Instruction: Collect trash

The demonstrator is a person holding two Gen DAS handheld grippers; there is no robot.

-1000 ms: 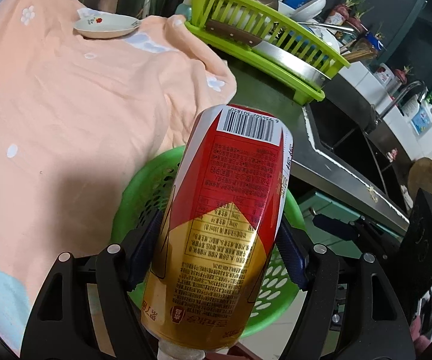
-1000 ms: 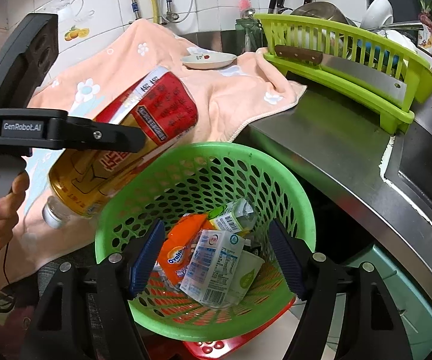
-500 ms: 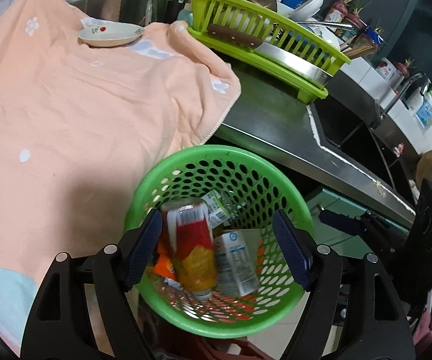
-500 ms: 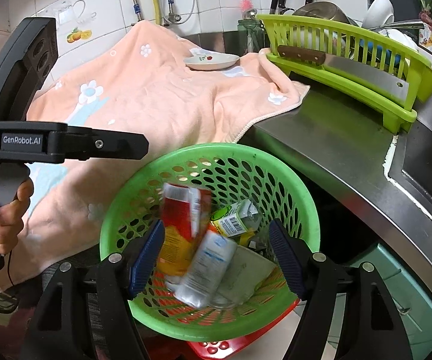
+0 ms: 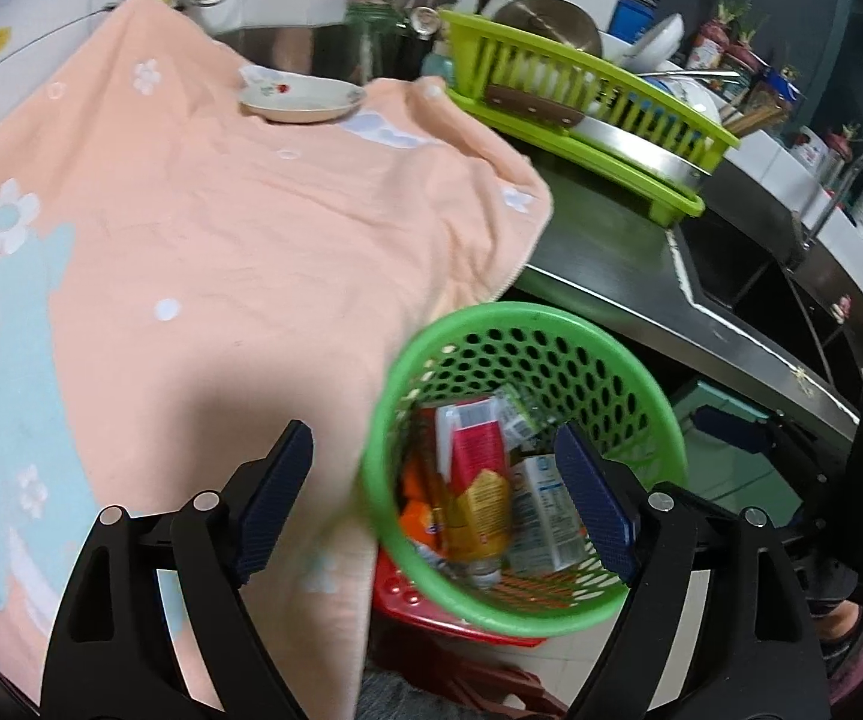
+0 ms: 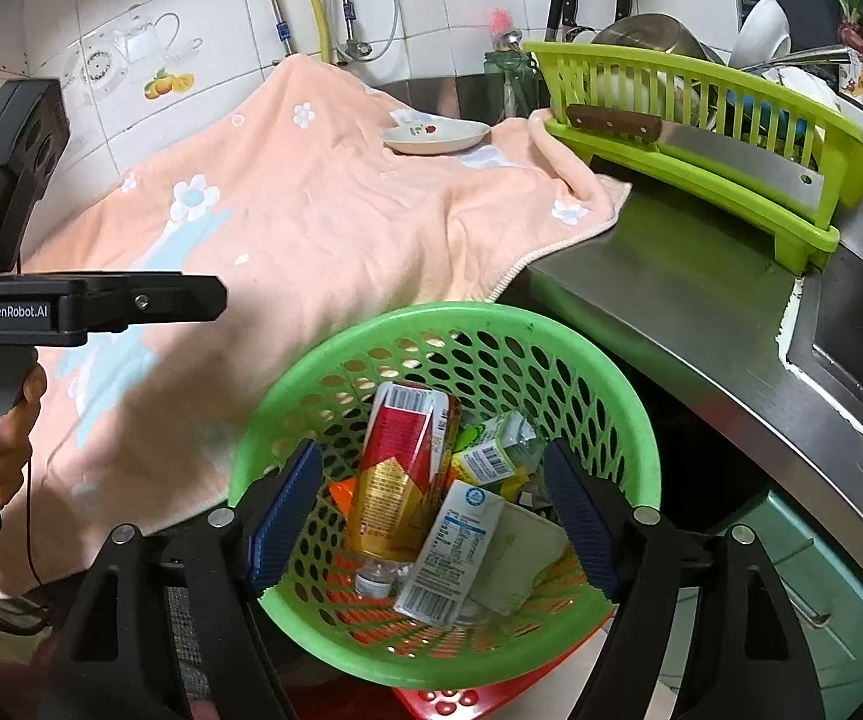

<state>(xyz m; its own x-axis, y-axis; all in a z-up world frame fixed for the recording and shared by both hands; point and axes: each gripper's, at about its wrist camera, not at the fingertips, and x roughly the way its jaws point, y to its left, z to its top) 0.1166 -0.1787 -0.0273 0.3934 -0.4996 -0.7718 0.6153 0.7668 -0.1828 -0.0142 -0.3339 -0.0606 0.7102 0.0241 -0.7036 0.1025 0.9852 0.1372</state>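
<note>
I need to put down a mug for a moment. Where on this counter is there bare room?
The steel counter is bare between the peach towel and the green dish rack. The towel is open below the small plate. The rack and the green basket are crowded.

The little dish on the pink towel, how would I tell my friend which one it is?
Find the big peach towel with white flowers spread over the counter. At its far end, just left of the lime-green dish rack, sits the little dish. It is shallow and cream-white with a tiny red spot inside, and it is the only dish lying on the towel; the other dishes stand in the rack.
</note>
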